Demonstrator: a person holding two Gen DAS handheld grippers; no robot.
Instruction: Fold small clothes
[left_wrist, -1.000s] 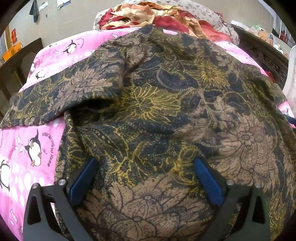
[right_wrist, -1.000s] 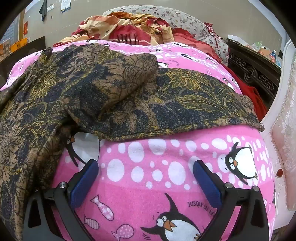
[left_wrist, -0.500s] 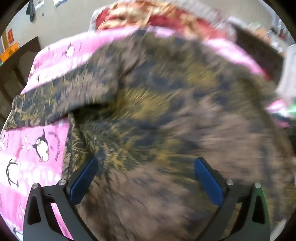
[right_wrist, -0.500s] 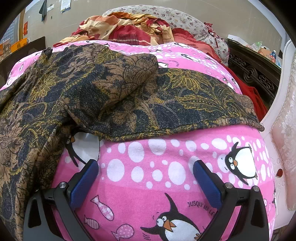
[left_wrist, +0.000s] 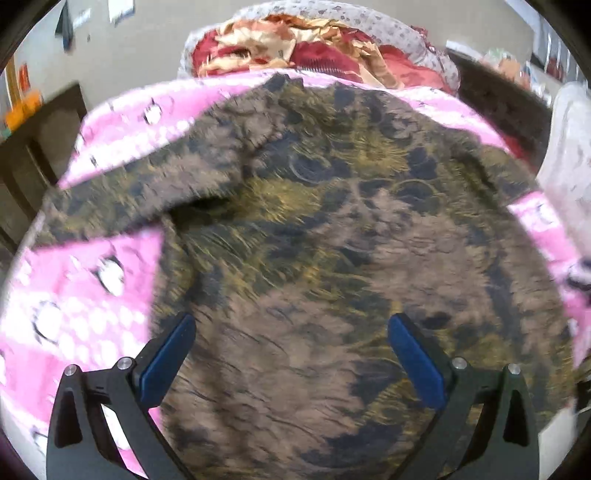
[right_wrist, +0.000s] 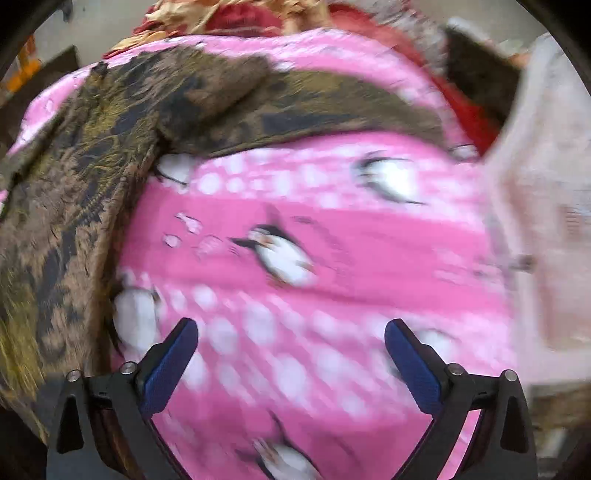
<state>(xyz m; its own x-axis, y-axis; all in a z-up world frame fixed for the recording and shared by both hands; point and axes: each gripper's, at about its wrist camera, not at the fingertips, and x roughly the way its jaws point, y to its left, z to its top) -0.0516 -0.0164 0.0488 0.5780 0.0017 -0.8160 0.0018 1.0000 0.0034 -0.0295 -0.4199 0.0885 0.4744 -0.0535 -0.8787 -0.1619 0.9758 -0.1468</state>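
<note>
Over on the bed, the dark floral batik-print garment (left_wrist: 332, 229) is spread across the pink penguin bedsheet (left_wrist: 74, 295), filling most of the left wrist view from about 10 o'clock round to 4 o'clock. One sleeve runs out toward 9 o'clock. From the right wrist view the same garment sits at 9 to 12 o'clock, with its other sleeve stretching across the top toward 1 o'clock, and bare sheet below it.

Left gripper (left_wrist: 291, 354) hangs over the lower body of the garment with its blue fingers (left_wrist: 168, 362) spread wide, nothing pinched. Right gripper (right_wrist: 291, 358) is out over plain sheet, fingers (right_wrist: 413, 365) also wide apart and empty, well off the cloth.

My guess at the step: barely started, garment laid out but no fold made yet, both hands just lining up for a first grab. Next move probably needs each gripper down on an edge, maybe a sleeve or the hem, pinching only the top layer so the sheet doesn't come up with it. The right one has to travel toward 10 o'clock to reach cloth at all.

Writing: both frames are motion-blurred, so nothing readable on the sheet or on the papers on the far wall (left_wrist: 122, 9). A heap of red and gold bedding (left_wrist: 295, 44) sits at 12 o'clock.
</note>
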